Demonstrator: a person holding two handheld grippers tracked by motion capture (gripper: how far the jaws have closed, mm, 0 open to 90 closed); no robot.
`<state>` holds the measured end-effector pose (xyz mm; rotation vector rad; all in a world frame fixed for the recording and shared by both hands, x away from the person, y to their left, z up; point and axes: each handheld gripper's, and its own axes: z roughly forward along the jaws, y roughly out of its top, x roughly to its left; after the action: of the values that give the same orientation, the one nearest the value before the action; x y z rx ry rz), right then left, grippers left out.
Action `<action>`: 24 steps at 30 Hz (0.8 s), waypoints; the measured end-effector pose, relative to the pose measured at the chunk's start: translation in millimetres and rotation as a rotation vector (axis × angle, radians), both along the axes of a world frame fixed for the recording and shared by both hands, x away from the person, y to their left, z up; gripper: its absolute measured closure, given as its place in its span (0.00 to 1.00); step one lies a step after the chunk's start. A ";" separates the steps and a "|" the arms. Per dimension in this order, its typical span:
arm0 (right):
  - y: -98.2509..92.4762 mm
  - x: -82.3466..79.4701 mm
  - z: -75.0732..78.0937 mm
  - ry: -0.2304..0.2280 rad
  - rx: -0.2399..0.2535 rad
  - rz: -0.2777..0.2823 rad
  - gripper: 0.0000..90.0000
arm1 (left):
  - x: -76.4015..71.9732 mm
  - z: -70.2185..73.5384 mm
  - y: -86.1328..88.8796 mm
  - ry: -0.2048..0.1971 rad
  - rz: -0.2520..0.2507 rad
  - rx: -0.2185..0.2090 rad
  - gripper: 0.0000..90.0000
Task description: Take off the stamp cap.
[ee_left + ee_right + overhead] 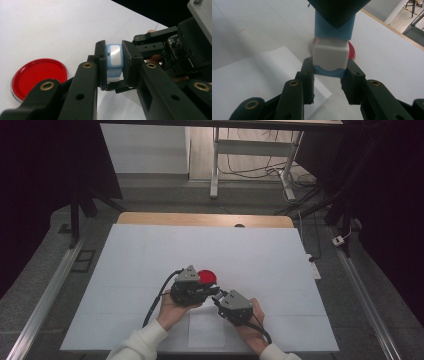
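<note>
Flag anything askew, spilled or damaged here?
Nothing stands out. The blue-and-white block is held squarely between the left gripper and the right gripper, and the red disc lies flat on the white table cover. No spills or damage visible.

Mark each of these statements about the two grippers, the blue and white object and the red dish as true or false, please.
1. The left gripper is closed on the blue and white object. True.
2. The red dish is held between the right gripper's jaws. False: it lies on the white table cover, free of both grippers.
3. The right gripper grips the white end of the same object. True.
4. The object lies flat on the table. False: it is held above the table between the two grippers.
5. A white paper sheet lies on the table near the person. True.
</note>
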<state>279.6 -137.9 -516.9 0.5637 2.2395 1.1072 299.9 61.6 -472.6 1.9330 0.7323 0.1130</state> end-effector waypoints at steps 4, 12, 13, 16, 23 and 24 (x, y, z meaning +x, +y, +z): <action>-0.5 0.4 0.4 0.002 -0.001 0.004 0.72 | 0.1 -0.3 -0.5 0.003 0.000 0.001 0.84; -2.1 -0.3 -0.1 0.043 0.056 -0.028 0.72 | 0.9 -0.7 0.0 0.016 0.006 -0.017 0.84; -2.0 -0.8 -0.5 0.045 0.061 -0.031 0.72 | 0.9 -0.8 -0.2 0.016 0.006 -0.016 0.84; -2.1 -1.2 -0.9 0.047 0.056 -0.030 0.72 | 1.1 -1.0 -0.2 0.017 0.004 -0.015 0.84; -2.2 -1.0 2.0 0.000 -0.008 0.001 0.72 | 1.3 -0.5 0.9 0.022 -0.004 -0.023 0.84; -2.0 -0.5 2.4 -0.009 -0.014 0.008 0.72 | 1.2 -0.4 0.9 0.022 -0.004 -0.024 0.84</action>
<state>279.1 -139.8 -514.5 0.5430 2.2420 1.0948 301.1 62.5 -473.0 1.9155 0.7415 0.0805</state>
